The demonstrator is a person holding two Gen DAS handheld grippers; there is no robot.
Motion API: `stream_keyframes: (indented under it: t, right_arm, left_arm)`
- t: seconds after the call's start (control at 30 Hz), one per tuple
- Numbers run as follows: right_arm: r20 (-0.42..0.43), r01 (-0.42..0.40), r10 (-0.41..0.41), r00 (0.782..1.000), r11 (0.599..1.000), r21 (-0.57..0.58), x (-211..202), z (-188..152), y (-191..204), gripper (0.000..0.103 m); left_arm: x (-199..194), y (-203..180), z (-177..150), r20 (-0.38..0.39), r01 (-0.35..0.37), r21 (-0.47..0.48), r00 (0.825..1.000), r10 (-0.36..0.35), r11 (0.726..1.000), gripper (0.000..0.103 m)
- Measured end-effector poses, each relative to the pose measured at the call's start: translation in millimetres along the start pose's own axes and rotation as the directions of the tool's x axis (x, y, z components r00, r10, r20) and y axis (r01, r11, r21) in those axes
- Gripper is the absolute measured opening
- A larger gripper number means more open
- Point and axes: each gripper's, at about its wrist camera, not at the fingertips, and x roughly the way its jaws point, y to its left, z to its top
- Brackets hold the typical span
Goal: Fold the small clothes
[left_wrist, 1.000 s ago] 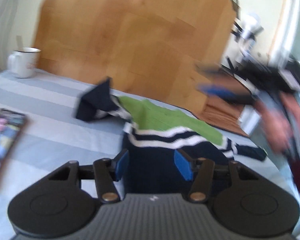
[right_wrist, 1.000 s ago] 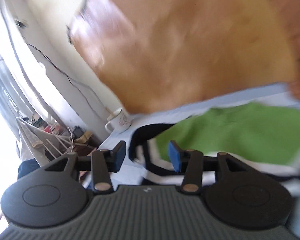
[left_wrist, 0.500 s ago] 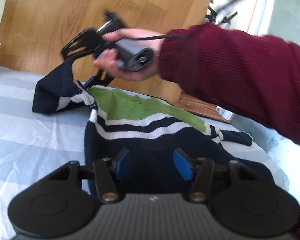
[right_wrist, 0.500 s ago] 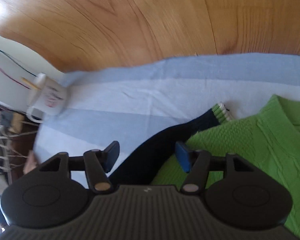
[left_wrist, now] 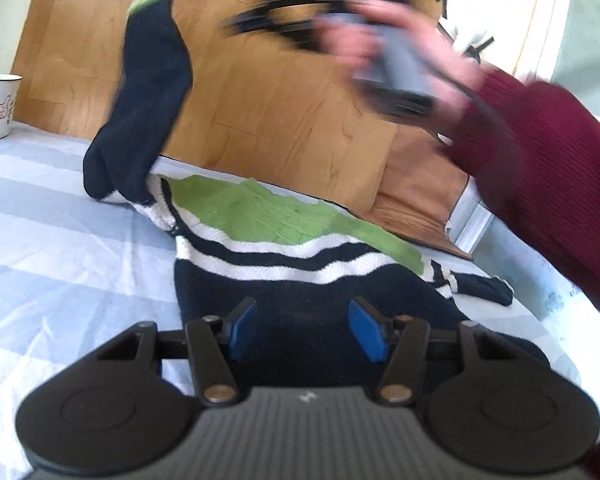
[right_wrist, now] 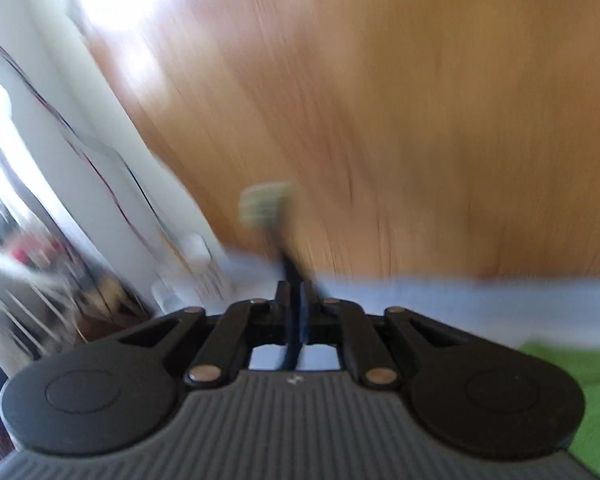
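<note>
The right gripper (right_wrist: 295, 292) has its jaws pressed together on the dark sleeve (left_wrist: 140, 120) of a small sweater (left_wrist: 292, 256), having just closed within the last half second, and the sleeve's green cuff (right_wrist: 265, 203) sticks out past the tips. In the left wrist view that sleeve stands up off the striped blue sheet (left_wrist: 60, 248), while the rest of the sweater lies flat on it, green part toward the wooden board (left_wrist: 284, 92). The left gripper (left_wrist: 306, 330) sits about half open over the sweater's dark hem, its blue pads (left_wrist: 367, 334) apart and pinching nothing
</note>
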Motion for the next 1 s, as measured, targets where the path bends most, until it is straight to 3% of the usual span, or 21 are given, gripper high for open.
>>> stream_keyframes:
  t: [0.1,0.23,0.3,0.4,0.5,0.53,0.6,0.67,0.7,0.77,0.83,0.87,1.0]
  right_arm:
    - [0.104,0.044,-0.046,0.993,0.999,0.025,-74,-22,-26,0.006]
    - [0.03,0.18,-0.183,0.983,0.98,0.082,-122,-74,-74,0.01]
    - [-0.047,0.222,-0.218,0.975,0.969,0.11,-116,-86,-89,0.01]
    - [-0.122,0.172,-0.162,0.979,0.982,0.081,-78,-84,-80,0.016]
    - [-0.162,0.103,-0.116,0.98,0.991,-0.087,-39,-76,-52,0.044]
    - [-0.185,0.077,-0.106,0.977,0.985,-0.156,-25,-73,-35,0.048]
    - [-0.25,0.015,-0.092,0.964,0.955,-0.296,5,-73,-3,0.048]
    - [-0.312,-0.061,-0.107,0.944,0.873,-0.483,37,-83,30,0.048]
    - [-0.332,-0.096,-0.138,0.933,0.795,-0.599,49,-92,46,0.048]
    - [-0.303,-0.107,-0.243,0.922,0.591,-0.8,73,-114,68,0.046]
    - [-0.263,-0.135,-0.3,0.917,0.387,-0.912,90,-134,75,0.046]
    - [-0.275,-0.171,-0.301,0.913,0.329,-0.929,94,-138,73,0.046]
    - [-0.339,-0.276,-0.293,0.894,0.236,-0.932,120,-147,69,0.047]
  left_arm:
    - [-4,0,-1,0.015,0.005,-0.009,1.0,-0.005,1.0,0.054]
    - [-4,1,-2,0.017,0.028,-0.017,0.999,-0.027,0.999,0.054]
    - [-2,2,-1,0.011,0.022,-0.032,1.0,-0.022,0.999,0.055]
    - [-4,7,0,0.013,0.002,-0.062,1.0,-0.001,0.998,0.055]
    - [-3,10,0,0.027,-0.017,-0.082,0.999,0.019,0.996,0.055]
    - [-3,10,0,0.028,-0.019,-0.088,0.999,0.022,0.996,0.055]
    - [-2,13,1,0.026,-0.017,-0.1,0.999,0.02,0.995,0.057]
    - [-2,14,2,0.021,-0.009,-0.109,1.0,0.011,0.994,0.057]
    - [-1,15,2,0.017,-0.004,-0.112,1.0,0.006,0.994,0.057]
    - [0,16,2,0.013,0.004,-0.117,1.0,-0.003,0.993,0.058]
    - [1,18,2,0.006,0.014,-0.127,1.0,-0.013,0.992,0.059]
    - [1,18,1,0.004,0.018,-0.133,1.0,-0.018,0.991,0.059]
    - [1,22,1,-0.001,0.034,-0.15,0.999,-0.035,0.988,0.059]
